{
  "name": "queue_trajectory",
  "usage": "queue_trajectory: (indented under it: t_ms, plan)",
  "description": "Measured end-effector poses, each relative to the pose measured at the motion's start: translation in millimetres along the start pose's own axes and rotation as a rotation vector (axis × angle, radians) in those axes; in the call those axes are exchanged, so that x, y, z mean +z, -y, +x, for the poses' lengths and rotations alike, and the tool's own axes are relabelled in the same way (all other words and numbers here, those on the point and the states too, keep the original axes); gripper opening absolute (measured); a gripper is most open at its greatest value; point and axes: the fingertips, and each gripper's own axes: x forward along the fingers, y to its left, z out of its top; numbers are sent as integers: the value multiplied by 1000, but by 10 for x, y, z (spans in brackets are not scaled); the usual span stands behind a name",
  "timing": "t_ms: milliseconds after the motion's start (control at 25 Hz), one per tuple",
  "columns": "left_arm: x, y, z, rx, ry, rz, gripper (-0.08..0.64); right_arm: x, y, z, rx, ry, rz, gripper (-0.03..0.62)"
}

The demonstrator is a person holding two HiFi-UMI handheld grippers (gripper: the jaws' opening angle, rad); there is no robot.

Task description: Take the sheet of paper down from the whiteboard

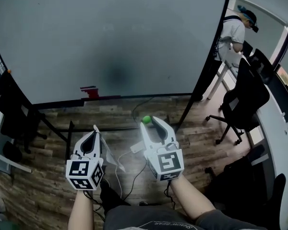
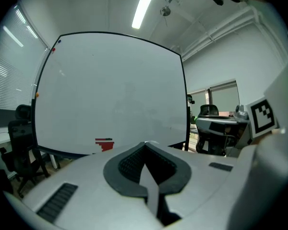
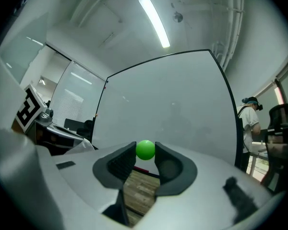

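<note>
The whiteboard (image 1: pixel 110 42) stands bare in front of me, with nothing pinned on its face. My left gripper (image 1: pixel 94 129) is shut on a thin white sheet of paper (image 1: pixel 109 153), which hangs edge-on below and to the right of the jaws. In the left gripper view the paper (image 2: pixel 152 191) shows as a pale strip pinched between the closed jaws of the left gripper (image 2: pixel 145 145). My right gripper (image 1: pixel 149 121) holds a small green ball magnet (image 1: pixel 146 120) at its tips. Seen from the right gripper (image 3: pixel 145 151), the magnet (image 3: pixel 145 149) sits between the two pads.
A red item (image 1: pixel 90 91) rests at the whiteboard's lower edge. The board's black stand legs (image 1: pixel 57 128) and cables (image 1: pixel 134 150) lie on the wooden floor. A black office chair (image 1: pixel 245 99), a desk and a person (image 1: pixel 233 32) are to the right. Dark chairs (image 1: pixel 9 109) stand left.
</note>
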Motion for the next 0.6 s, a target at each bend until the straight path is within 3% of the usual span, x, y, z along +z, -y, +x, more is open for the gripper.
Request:
queue_trajectory:
  t_ms: [240,600]
  plan:
    - [-97,274,-261,27,-14,-36,12,-65,28,-357,34,-4,2,128]
    - [-303,565,-460,-3,-52,-41,11,-205,51,-705,16,-43,11,127]
